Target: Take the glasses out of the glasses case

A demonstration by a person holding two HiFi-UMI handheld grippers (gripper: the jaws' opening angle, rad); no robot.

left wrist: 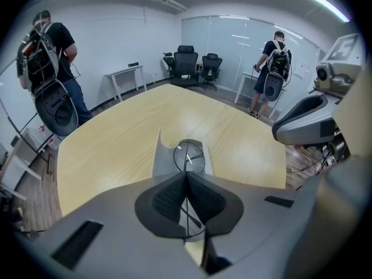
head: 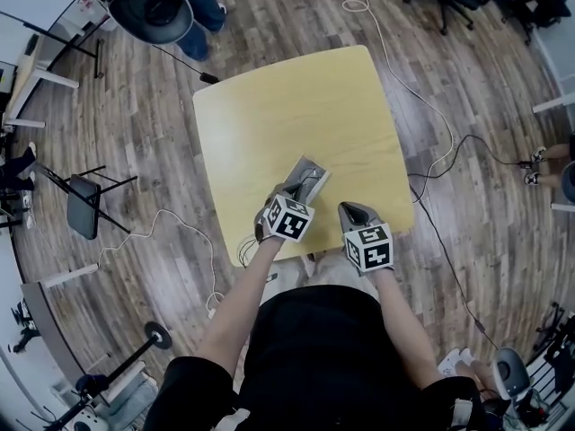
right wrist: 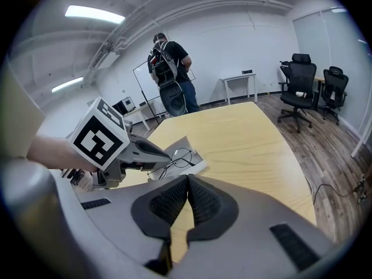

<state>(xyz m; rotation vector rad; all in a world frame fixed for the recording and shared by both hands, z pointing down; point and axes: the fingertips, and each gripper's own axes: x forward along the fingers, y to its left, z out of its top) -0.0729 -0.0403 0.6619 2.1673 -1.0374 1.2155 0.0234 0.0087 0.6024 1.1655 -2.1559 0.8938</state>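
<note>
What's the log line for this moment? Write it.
left tool: shut on glasses | right tool: shut, empty | case: on table

- A pale yellow, wood-grain surface (head: 296,106) with rounded corners stands on a dark plank floor (head: 135,151).
- A grey glasses case (head: 308,174) lies directly on the surface, near the edge closest to the person and left of that edge's middle.
- The case lies open, with its grey flap spread on the wood.
- A white cable (head: 395,70) trails across the floor beside the surface.
</note>
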